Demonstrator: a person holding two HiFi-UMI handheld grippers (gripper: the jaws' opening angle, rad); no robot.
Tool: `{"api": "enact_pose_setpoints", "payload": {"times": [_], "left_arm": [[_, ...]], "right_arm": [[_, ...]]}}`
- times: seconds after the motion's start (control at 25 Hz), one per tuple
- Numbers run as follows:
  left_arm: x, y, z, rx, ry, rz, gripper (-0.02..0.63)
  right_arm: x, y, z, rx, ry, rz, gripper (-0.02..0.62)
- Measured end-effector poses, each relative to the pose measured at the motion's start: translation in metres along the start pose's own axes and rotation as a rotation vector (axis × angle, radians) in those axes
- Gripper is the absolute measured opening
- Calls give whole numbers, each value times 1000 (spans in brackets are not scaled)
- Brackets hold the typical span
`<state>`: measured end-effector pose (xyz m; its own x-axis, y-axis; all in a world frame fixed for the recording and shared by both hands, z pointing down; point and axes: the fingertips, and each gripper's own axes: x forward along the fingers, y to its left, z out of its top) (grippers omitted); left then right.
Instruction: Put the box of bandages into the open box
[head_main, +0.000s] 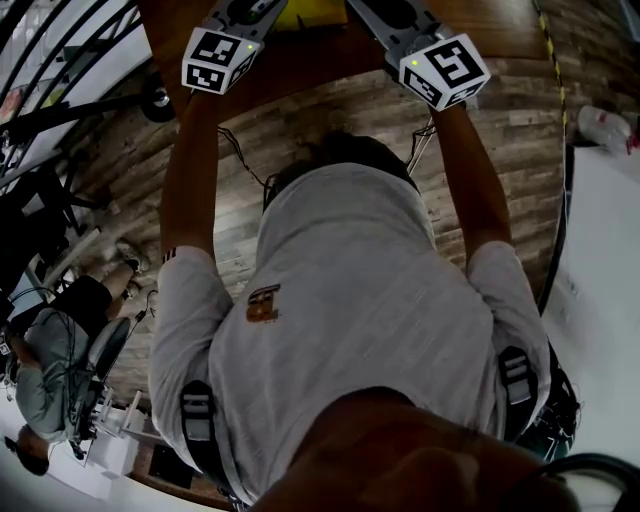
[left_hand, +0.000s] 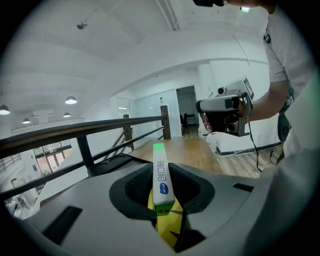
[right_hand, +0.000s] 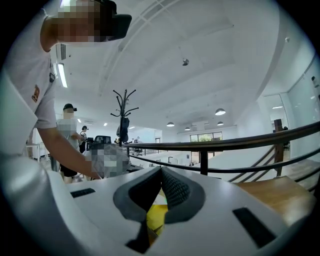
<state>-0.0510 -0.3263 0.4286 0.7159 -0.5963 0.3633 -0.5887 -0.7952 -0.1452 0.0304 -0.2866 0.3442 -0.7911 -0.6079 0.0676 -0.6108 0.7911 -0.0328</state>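
The box of bandages (left_hand: 161, 179) is a narrow white carton with a green end and blue print. It stands on edge between the pads of my left gripper (left_hand: 161, 169), which is shut on it. In the right gripper view the pads of my right gripper (right_hand: 161, 173) meet at their tips with nothing plainly between them. A yellow surface (right_hand: 156, 216) shows through the gap below the jaws in both gripper views. In the head view something yellow (head_main: 310, 12) lies on the wooden table at the top edge, between the two marker cubes (head_main: 215, 60) (head_main: 445, 70). The jaws themselves are cut off there.
The wooden table (left_hand: 192, 150) stretches ahead of the left gripper, with a dark railing (left_hand: 100, 127) on its left. The right gripper (left_hand: 225, 114) in the person's hand hangs to the right of it. A second person (head_main: 45, 375) is at the lower left on the plank floor.
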Motion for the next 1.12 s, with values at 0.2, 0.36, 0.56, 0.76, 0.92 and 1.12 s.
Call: {"api": "enact_pose_setpoints", "payload": {"times": [0.2,0.36,0.56,0.76,0.92,1.12], "left_arm": [[15,5,-26,11,93,-22,110],[24,11,-44,23,163,-37,110],[36,5,-67,32,227,-55,110],[40,5,-74,22,254,-63,110],[38,9,-80,10,281,-73,110],[38,11,-88,10,305,-83,110]], "right_arm": [[7,-1,-5,9,14,6,32],[12,-1,-7,17,19,7,31],[5,-5,-16,27,18,-1,31],[4,-7,-13,37,22,-4,31],[9,-6,-15,43,29,-11,31],[11,-5,-17,50,31,-18,31]]}}
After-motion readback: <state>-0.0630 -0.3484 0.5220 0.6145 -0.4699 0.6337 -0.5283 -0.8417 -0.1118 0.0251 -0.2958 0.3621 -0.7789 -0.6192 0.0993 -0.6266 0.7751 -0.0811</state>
